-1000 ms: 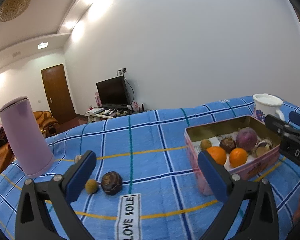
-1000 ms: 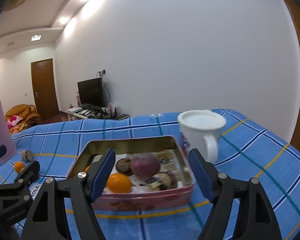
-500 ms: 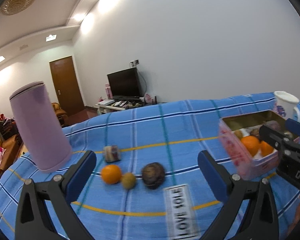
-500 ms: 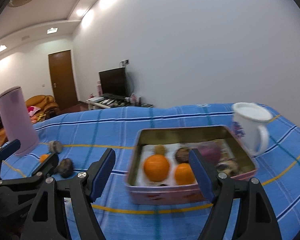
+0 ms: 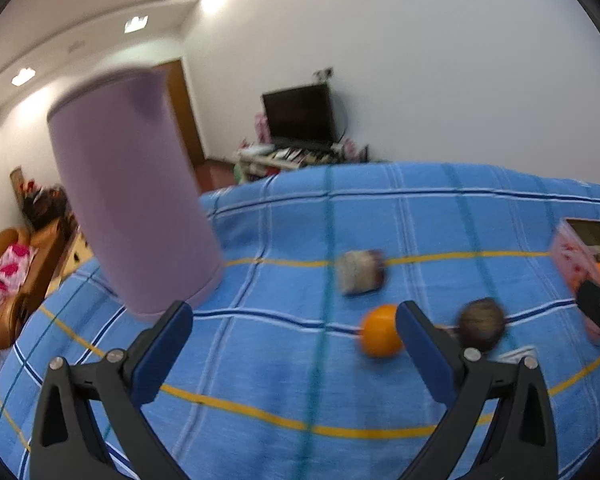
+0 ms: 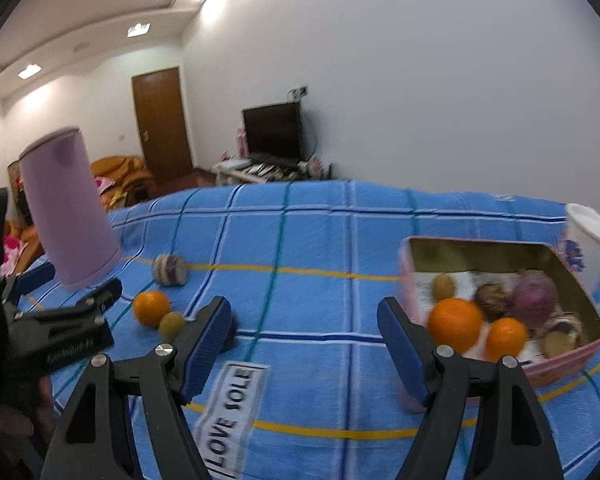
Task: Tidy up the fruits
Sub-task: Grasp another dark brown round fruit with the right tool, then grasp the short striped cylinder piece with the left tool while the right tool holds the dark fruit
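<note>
left wrist view shows the left gripper [image 5: 294, 344] spread wide and empty above the blue cloth [image 5: 284, 360], a loose orange [image 5: 380, 336] just beside its right finger. the right gripper [image 6: 304, 338] also gapes empty near the tin [image 6: 556, 356]. likely step: reaching for loose fruit; next, centre on the orange and close.

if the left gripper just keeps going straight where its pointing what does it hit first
Probably the blue checked cloth: nothing lies between the open left gripper fingers. The loose orange sits just inside the right-hand finger, though depth is unclear.
</note>
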`<state>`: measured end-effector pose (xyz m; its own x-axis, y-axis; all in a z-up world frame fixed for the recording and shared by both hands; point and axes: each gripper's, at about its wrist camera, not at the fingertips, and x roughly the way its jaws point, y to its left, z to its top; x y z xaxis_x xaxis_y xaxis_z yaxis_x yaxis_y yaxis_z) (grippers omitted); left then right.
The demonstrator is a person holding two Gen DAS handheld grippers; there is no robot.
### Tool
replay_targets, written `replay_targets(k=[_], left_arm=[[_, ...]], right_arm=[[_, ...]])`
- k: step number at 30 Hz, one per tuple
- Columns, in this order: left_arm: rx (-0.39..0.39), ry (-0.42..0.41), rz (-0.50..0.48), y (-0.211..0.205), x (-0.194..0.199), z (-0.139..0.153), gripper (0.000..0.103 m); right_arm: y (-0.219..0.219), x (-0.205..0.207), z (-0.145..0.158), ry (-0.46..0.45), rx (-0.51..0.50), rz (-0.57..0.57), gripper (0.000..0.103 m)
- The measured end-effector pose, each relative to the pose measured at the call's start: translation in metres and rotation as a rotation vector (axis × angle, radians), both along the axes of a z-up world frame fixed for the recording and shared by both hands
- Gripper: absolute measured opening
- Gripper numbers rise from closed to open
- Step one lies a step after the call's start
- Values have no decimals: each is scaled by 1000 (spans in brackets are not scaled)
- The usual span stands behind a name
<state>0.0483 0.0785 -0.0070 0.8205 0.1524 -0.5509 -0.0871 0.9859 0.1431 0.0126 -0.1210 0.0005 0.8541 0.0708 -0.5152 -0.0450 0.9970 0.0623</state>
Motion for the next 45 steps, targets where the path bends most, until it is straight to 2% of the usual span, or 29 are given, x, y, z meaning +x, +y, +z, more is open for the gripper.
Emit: replay_targets(k=[6,8,10,11,14,17,18,21,28,31,37,42,45], left_arm=[[-131,57,58,45,17,-10,103],[-157,68,62,52,18,-13,103],[-150,72,61,50,18,-13,103],[-135,71,63,50,18,-13,103],[-117,66,66,50,18,-11,103],[-114,66,61,50,17,-10,103],[-111,66,62,51,17,-9,103],[-103,67,70,52,18,-9,103],[-116,73,14,48,19,-10,103],[-136,42,-12,48,17,-7,103],[-191,22,-79,42,10,-3,102],[-274,120,-145,23,23,-3,91],[-275,167,-157,8,39,4,90]], right_arm=[[26,23,-11,97,7,86,76],[36,34,-17,140,-12,106,69],[45,45,-24,191,-28,125,57],[48,51,-28,218,-30,134,55],[55,62,-33,253,-8,161,52],[65,71,-37,276,-40,177,51],[67,75,-40,298,-43,179,46],[66,84,-48,351,8,187,43],[50,79,-45,329,87,172,42],[41,65,-34,250,112,140,42],[37,42,-12,103,83,80,42],[32,37,-4,55,54,53,42],[25,38,-3,52,69,36,43]])
